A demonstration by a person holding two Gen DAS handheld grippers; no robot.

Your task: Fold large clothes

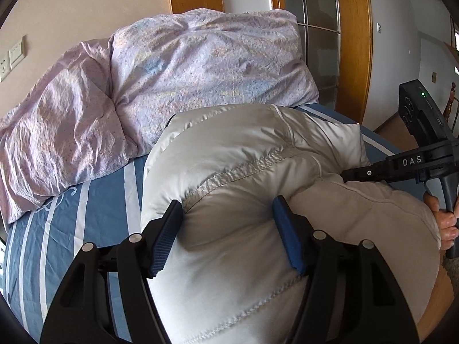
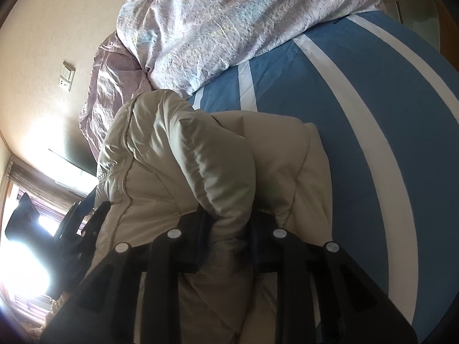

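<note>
A puffy cream quilted jacket lies bunched on a blue and white striped bed sheet. My left gripper has its blue-padded jaws spread wide, pressed around a thick roll of the jacket. My right gripper reaches in from the right in the left wrist view, its tips buried in the jacket. In the right wrist view the right gripper is shut on a thick fold of the jacket, held above the sheet.
A crumpled lilac floral duvet is heaped at the head of the bed and also shows in the right wrist view. A wooden-framed glass door stands behind it. A wall with a socket is on the left.
</note>
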